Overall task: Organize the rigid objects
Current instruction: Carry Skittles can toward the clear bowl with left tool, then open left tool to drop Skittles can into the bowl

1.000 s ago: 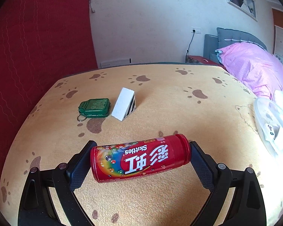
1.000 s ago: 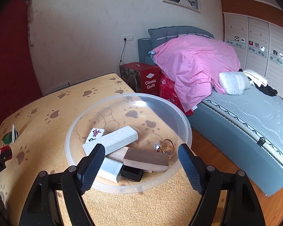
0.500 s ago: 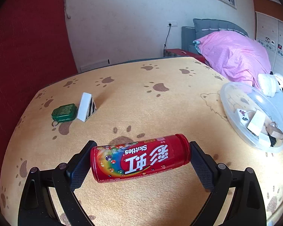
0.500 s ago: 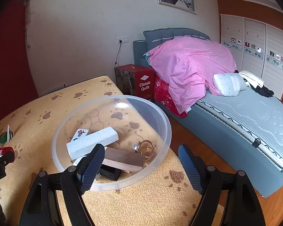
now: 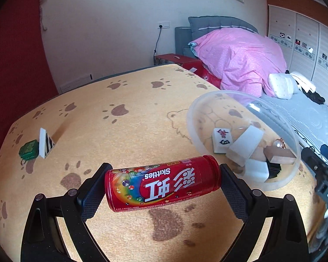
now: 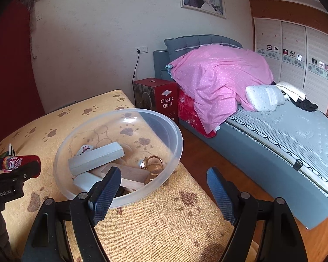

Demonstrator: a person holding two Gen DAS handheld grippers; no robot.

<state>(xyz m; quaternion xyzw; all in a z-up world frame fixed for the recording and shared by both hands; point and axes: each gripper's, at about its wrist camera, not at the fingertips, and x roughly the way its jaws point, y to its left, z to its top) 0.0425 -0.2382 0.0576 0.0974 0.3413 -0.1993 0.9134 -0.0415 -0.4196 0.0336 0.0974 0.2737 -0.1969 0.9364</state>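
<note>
My left gripper (image 5: 163,184) is shut on a red Skittles can (image 5: 161,183), held sideways above the yellow paw-print table, left of a clear plastic bowl (image 5: 293,131). The bowl holds a mahjong tile (image 5: 222,140), white and wooden blocks and a gold ring. In the right wrist view the bowl (image 6: 177,139) sits just ahead and left of my open, empty right gripper (image 6: 164,191); the can (image 6: 19,162) shows at the far left. A green tin (image 5: 28,150) and a white striped wedge (image 5: 44,143) lie on the table's left side.
The table's right edge drops to a wooden floor (image 6: 207,150). Beyond stand a red quilt box (image 6: 159,100) and a bed with a pink duvet (image 6: 218,76). My right gripper's body (image 5: 321,170) shows at the right of the left wrist view.
My left gripper has carried the can rightward toward the bowl, which now fills the right of its view. My right gripper has drifted right, so the bowl sits further left.
</note>
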